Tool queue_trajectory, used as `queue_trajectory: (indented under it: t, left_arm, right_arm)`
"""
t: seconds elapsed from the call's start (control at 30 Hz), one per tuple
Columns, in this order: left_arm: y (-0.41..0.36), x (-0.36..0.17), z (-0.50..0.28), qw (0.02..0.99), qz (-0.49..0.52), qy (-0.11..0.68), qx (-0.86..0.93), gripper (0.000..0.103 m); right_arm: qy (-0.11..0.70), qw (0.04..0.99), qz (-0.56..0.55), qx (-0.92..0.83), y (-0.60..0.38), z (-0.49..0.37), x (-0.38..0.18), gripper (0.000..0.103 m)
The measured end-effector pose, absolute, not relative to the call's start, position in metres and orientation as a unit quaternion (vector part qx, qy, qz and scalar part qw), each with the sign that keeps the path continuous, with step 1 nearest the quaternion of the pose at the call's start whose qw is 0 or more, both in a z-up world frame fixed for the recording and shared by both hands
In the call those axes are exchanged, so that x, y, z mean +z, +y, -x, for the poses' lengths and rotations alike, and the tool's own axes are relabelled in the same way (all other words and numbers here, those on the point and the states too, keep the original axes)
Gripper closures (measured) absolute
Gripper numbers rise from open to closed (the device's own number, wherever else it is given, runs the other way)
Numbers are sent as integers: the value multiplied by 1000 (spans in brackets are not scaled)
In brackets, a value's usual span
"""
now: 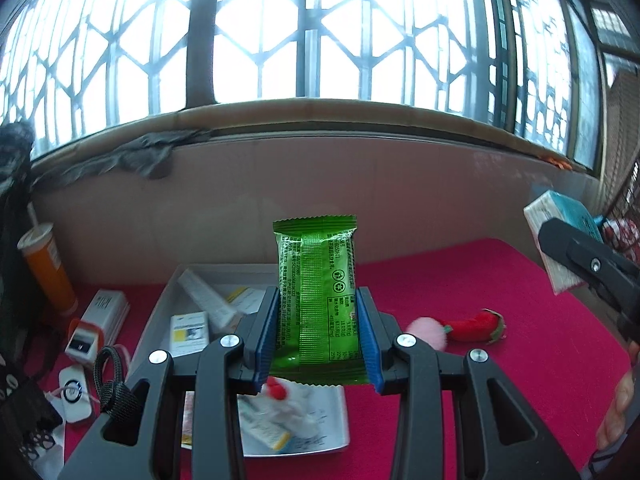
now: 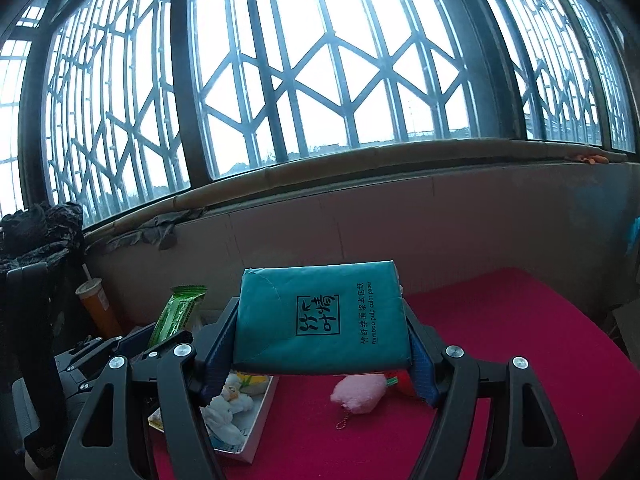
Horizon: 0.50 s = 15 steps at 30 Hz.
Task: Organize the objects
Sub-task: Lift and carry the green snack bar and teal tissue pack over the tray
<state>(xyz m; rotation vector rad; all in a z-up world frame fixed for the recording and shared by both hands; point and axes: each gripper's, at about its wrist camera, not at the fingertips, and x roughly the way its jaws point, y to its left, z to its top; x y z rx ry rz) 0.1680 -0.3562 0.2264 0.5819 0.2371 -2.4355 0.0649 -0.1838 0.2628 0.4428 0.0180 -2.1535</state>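
My left gripper [image 1: 318,336] is shut on a green snack packet [image 1: 318,300], held upright above the table with its blue pads pressed on both sides. The same green packet [image 2: 178,314] shows at the left of the right wrist view. My right gripper [image 2: 318,348] is shut on a teal tissue pack [image 2: 320,316], lifted over the red tablecloth [image 2: 520,360]. That tissue pack [image 1: 560,228] and the right gripper appear at the right edge of the left wrist view. A grey tray [image 1: 336,420] with small boxes and soft toys lies below the left gripper.
A pink plush ball [image 2: 358,396] and a red strawberry toy [image 1: 476,324] lie on the cloth. An orange cup with a straw [image 1: 46,268] stands at the left by small boxes and gadgets [image 1: 100,320]. A wall and barred window run behind the table.
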Motion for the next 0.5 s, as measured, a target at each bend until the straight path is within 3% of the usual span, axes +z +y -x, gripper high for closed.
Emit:
queue_trajectory:
  t: [0.5]
  left_arm:
    - [-456, 193, -252, 377, -221, 163, -884, 67]
  right_arm:
    - [80, 503, -207, -835, -293, -113, 236, 26]
